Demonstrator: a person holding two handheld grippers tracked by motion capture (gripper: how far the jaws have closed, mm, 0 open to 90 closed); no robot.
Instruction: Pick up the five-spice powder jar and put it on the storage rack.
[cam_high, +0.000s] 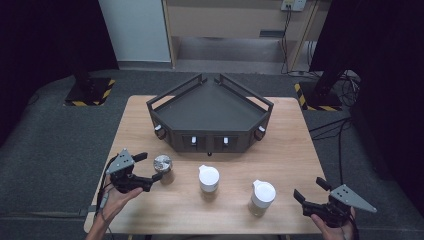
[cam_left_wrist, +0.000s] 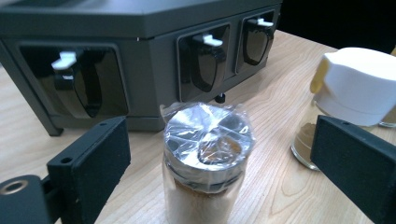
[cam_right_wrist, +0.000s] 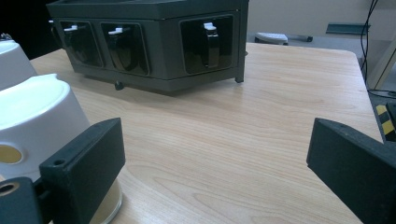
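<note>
Three spice jars stand in a row on the wooden table (cam_high: 290, 150). The leftmost jar (cam_high: 163, 167) has a silver lid under clear wrap. My left gripper (cam_high: 149, 167) is open beside it, and in the left gripper view this jar (cam_left_wrist: 208, 140) stands between the two spread jaws of the left gripper (cam_left_wrist: 219, 156), untouched. A white-capped jar (cam_high: 208, 178) is in the middle, another (cam_high: 262, 196) to its right. My right gripper (cam_high: 309, 189) is open just right of that jar; in the right gripper view its white cap (cam_right_wrist: 37, 116) sits beside the left jaw of the right gripper (cam_right_wrist: 215, 149).
A dark grey angled rack (cam_high: 210, 117) with a railed top and several front slots holding white-tabbed dispensers fills the table's far half; it also faces both gripper cameras (cam_left_wrist: 140, 28) (cam_right_wrist: 154, 42). Bare wood lies to the right of the jars. Black stands and cables surround the table.
</note>
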